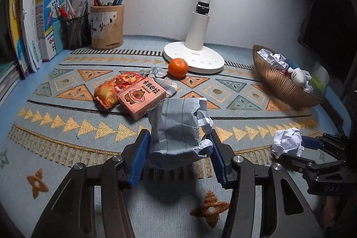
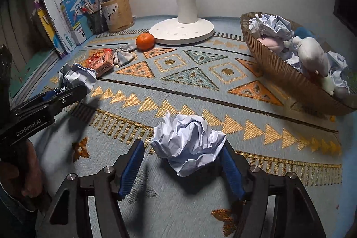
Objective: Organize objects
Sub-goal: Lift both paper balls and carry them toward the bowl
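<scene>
- Left hand-held gripper: ribbed blue pads clamp a crumpled bluish paper wad above the woven patterned tabletop.
- Right hand-held gripper: jaws parted, left pad clear of a crinkled white paper ball.
- Ribbed brown basket far right.

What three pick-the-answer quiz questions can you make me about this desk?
1. Where is the orange? A in the basket; B beside the lamp base; C on the books.
2. What colour is the donut box? A green; B pink; C black.
3. What is the left gripper doing? A clamping a crumpled blue paper; B holding nothing; C clamping a pen.
Answers: B, it sits right by the white base; B, its faces are pink; A, both pads press the paper.
</scene>
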Demonstrator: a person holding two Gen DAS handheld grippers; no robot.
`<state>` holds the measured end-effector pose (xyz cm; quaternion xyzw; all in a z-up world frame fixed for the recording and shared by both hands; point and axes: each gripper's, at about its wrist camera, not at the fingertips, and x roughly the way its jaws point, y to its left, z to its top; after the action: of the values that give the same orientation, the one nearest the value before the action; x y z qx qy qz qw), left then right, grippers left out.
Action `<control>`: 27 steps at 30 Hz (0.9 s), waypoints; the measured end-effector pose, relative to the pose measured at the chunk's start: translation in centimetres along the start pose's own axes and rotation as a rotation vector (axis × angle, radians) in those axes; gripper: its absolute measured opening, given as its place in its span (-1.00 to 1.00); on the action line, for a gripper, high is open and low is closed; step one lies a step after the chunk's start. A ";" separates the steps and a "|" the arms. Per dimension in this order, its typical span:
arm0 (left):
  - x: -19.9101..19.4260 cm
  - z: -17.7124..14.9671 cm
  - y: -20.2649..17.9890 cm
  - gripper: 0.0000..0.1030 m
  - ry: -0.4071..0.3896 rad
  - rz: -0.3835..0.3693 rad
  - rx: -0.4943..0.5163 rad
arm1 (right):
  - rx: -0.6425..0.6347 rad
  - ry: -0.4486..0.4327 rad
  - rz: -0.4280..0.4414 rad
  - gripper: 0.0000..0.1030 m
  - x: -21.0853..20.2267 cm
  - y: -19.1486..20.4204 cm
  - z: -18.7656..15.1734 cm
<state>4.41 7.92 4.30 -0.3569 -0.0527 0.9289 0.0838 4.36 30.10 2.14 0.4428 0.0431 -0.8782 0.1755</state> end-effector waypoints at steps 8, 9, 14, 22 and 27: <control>-0.3 -0.2 0.2 -0.02 -0.009 -0.040 -0.016 | 0.222 -0.022 0.132 0.66 -0.1 -2.0 -0.6; -0.3 -0.2 0.2 -0.02 -0.010 -0.041 -0.019 | 0.236 -0.018 0.132 0.66 0.0 -2.0 -0.7; -0.4 -0.2 0.3 -0.02 -0.014 -0.059 -0.016 | 0.206 -0.052 0.004 0.66 -0.9 -1.6 -1.0; -0.4 -0.2 0.2 -0.02 -0.012 -0.060 -0.015 | 0.182 -0.048 -0.025 0.00 -0.3 -1.2 -0.5; -0.6 0.1 -0.6 -0.03 -0.014 -0.057 -0.001 | 0.168 -0.107 -0.018 0.00 -2.7 -1.3 -0.4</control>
<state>4.88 8.40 4.82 -0.3486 -0.0641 0.9286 0.1098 5.68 32.16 3.97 0.4080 -0.0363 -0.9026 0.1320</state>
